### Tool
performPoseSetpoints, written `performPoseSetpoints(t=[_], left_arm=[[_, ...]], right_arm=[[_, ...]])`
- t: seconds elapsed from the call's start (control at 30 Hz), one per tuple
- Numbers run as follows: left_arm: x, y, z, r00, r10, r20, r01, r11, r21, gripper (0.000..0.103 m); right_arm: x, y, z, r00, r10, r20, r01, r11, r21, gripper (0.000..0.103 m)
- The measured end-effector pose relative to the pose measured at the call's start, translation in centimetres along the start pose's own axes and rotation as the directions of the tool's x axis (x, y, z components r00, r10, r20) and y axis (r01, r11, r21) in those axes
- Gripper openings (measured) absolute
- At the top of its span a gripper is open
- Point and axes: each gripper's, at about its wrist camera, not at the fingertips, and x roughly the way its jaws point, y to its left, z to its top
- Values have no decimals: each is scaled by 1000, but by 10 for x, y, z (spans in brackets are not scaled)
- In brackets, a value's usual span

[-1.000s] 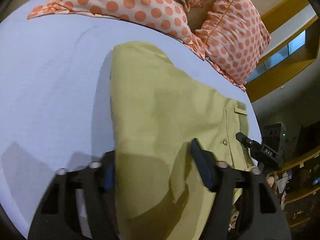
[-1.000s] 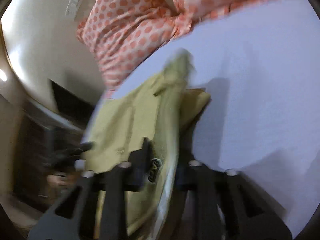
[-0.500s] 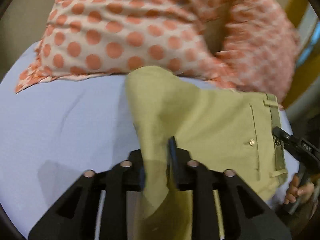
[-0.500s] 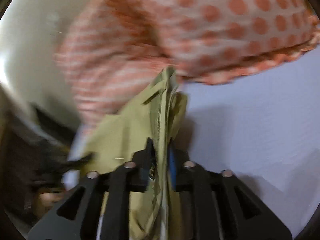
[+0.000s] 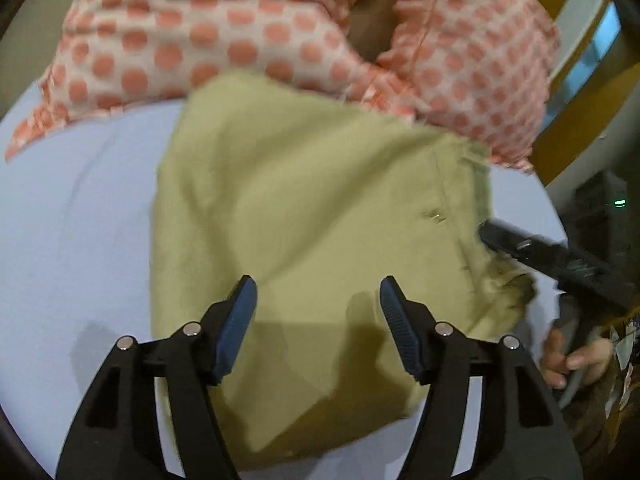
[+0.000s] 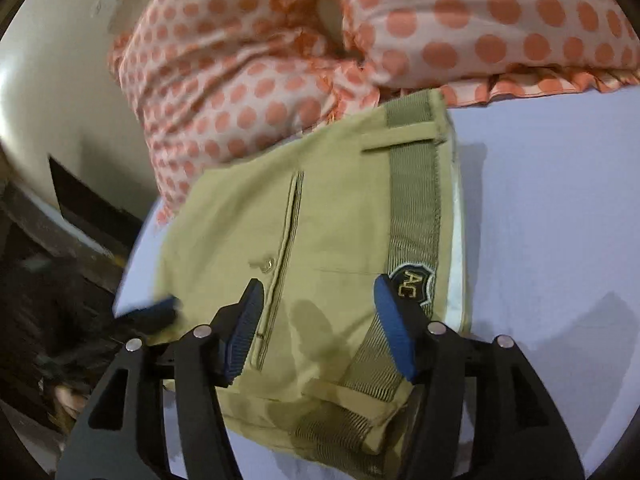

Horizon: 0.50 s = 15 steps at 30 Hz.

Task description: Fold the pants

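The olive-green pants lie folded in a compact block on the pale blue sheet, their far edge against the pillows. My left gripper is open and empty just above the near part of the fold. In the right wrist view the pants show the ribbed waistband, a back pocket with a button and a dark badge. My right gripper is open and empty over the waistband end. The right gripper also shows in the left wrist view at the pants' right edge.
Two pink pillows with orange dots lie right behind the pants. The bed edge runs on the right of the left wrist view, with dark furniture beyond. Bare sheet spreads to the right in the right wrist view.
Both grippers held the pants shut half a second ago, carrying them toward the pillows. Both have now opened and the folded pants lie flat on the sheet.
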Motion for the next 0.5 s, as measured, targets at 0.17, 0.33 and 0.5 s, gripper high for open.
performPoseSetpoints(t=[0.17,0.33,0.5], left_arm=[[-33,-11,-25,998,52,43,-53,998,26,84],[-77,-12,-89,976,199,85,-203,979,33,100],[-73,-9,-121,956,287,58,-290,956,37,100]], right_arm=[[-30,22,-27,981,-182,70,188,978,-93,74],[-74,65,-101,942,-264,208,307,928,-210,102],[-50,80,-144,938,-309,158,341,907,-247,102]])
